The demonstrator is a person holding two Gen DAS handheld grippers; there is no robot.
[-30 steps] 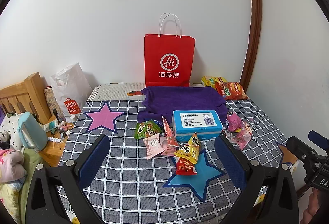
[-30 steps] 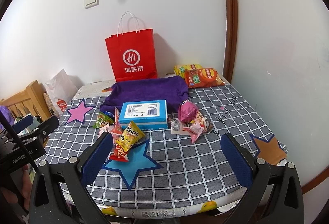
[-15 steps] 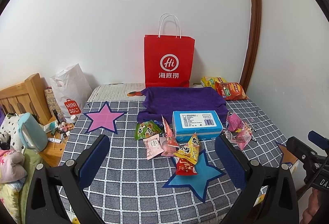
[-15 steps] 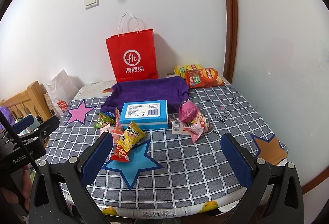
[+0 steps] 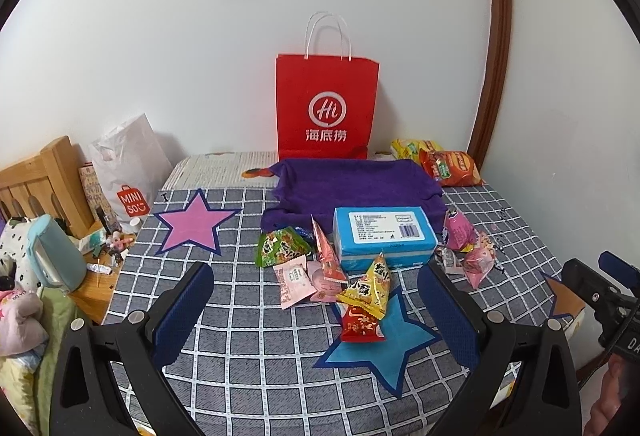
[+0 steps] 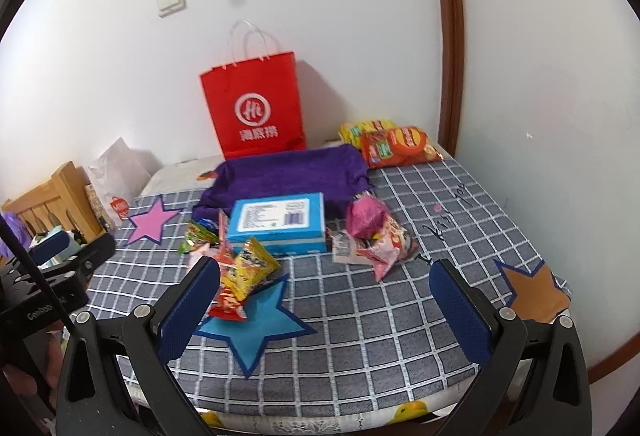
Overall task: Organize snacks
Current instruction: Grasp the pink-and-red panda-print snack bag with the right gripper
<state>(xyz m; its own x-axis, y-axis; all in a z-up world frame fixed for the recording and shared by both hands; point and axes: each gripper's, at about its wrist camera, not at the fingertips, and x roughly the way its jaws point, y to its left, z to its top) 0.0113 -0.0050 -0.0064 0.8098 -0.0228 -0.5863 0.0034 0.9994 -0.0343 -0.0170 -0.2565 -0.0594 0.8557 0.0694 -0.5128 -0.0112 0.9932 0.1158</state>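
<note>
Several small snack packets lie mid-table around a blue box (image 5: 382, 236) (image 6: 278, 224): a yellow packet (image 5: 366, 290) (image 6: 248, 268) over a red one (image 5: 360, 326), a green one (image 5: 280, 246), pink ones (image 5: 464, 236) (image 6: 372, 232). Two chip bags (image 5: 448, 162) (image 6: 398, 146) lie at the back right. My left gripper (image 5: 316, 310) is open and empty, above the table's front. My right gripper (image 6: 324, 310) is open and empty, with its left finger (image 6: 188, 308) near the yellow packet.
A red paper bag (image 5: 326, 108) (image 6: 256, 108) stands against the wall behind a purple cloth (image 5: 356, 184) (image 6: 288, 172). Paper stars lie on the checked tablecloth: pink (image 5: 194, 224), blue (image 5: 382, 344) (image 6: 256, 324), brown (image 6: 534, 286). A wooden headboard (image 5: 44, 176) and a cluttered nightstand stand at the left.
My right gripper has moved forward and left toward the snacks, tilting the view. My left gripper has hardly moved.
</note>
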